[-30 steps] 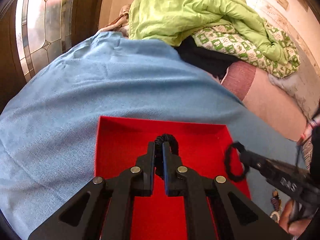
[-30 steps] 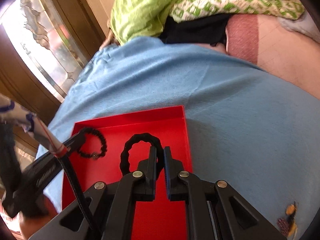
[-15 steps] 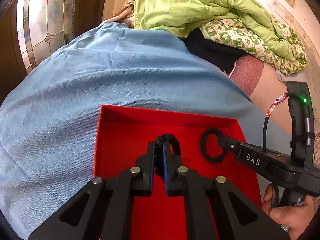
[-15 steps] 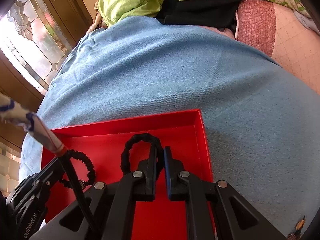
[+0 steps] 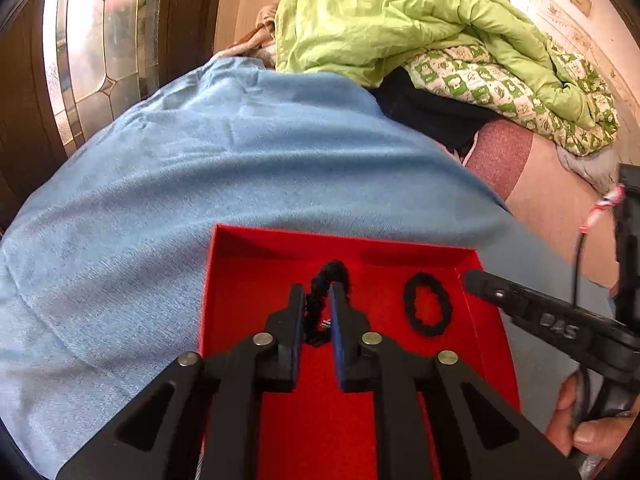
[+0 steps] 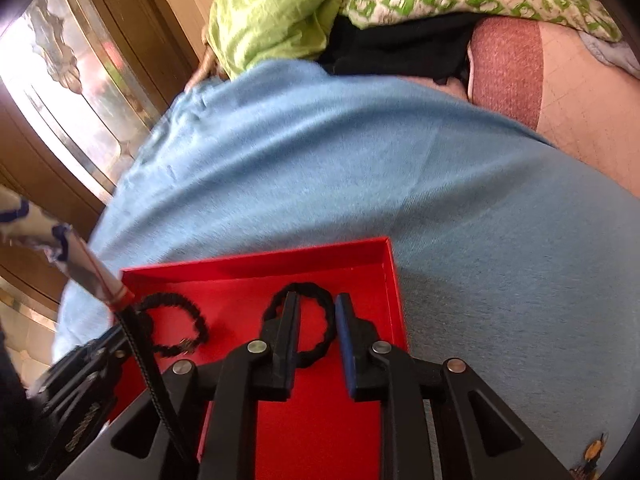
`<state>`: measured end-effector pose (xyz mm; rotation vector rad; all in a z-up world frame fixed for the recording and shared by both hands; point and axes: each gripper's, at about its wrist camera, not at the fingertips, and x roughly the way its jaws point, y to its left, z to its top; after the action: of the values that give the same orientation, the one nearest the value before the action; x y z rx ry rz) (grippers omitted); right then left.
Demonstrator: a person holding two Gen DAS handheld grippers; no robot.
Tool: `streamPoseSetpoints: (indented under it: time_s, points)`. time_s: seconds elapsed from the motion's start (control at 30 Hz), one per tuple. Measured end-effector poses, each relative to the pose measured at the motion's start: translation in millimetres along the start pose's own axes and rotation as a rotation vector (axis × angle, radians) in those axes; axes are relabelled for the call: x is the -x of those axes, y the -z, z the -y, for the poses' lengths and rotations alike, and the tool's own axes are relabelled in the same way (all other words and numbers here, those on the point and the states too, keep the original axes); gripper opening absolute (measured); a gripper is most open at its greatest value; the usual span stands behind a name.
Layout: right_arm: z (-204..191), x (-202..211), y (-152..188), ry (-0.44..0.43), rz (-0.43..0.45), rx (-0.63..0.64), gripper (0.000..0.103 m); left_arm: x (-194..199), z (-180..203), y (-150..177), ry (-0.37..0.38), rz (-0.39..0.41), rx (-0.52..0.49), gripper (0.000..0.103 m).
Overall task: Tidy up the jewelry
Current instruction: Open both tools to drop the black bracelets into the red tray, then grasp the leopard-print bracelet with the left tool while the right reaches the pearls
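Observation:
A red tray (image 5: 340,240) lies on a blue cloth (image 5: 200,160). My left gripper (image 5: 317,286) is low over the tray with its jaws opening. A black beaded bracelet (image 5: 320,308) still stands on edge between its fingers, and the pads have eased off it. A second black bracelet (image 5: 427,310) lies flat on the tray floor by the right wall. My right gripper (image 6: 317,296) hovers over that bracelet (image 6: 304,320), jaws opening, pressing on nothing. The left view has the right gripper (image 5: 472,278) at the tray's right rim, clear of the ring.
A green quilt (image 5: 400,20) and dark clothing are piled beyond the cloth. A stained-glass door (image 5: 92,40) stands to the left. A small gold-and-black jewelry piece (image 6: 592,450) lies on the cloth right of the tray (image 6: 256,260). A hand (image 5: 588,436) grips the right tool.
Both pairs of jaws have parted. The right gripper carried its bracelet over the tray, let it drop flat on the floor, and drew back slightly toward the right rim.

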<state>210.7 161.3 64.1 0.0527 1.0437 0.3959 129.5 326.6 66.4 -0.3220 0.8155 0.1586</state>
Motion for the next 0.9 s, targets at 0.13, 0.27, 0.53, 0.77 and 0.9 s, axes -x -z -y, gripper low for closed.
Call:
streamPoseSetpoints:
  time_s: [0.13, 0.27, 0.53, 0.77, 0.9]
  points:
    - [5.7, 29.8, 7.2, -0.05, 0.038, -0.01, 0.019, 10.6, 5.4, -2.3, -0.016, 0.035, -0.018, 0.034]
    - [17.8, 65.8, 26.0, -0.089, 0.081, -0.021, 0.019, 16.4, 11.2, -2.2, -0.021, 0.044, -0.028, 0.034]
    - [63.0, 161.9, 90.5, -0.093, 0.232, -0.039, 0.02, 45.3, 64.6, 6.3, 0.02, 0.127, -0.132, 0.035]
    - [135.5, 217.8, 153.0, -0.026, 0.285, -0.175, 0.02, 64.0, 139.2, 33.9, 0.102, 0.144, -0.266, 0.035]
    - [178.4, 231.9, 183.6, 0.027, 0.303, -0.259, 0.02, 71.9, 171.8, 60.3, 0.181, 0.114, -0.31, 0.035]
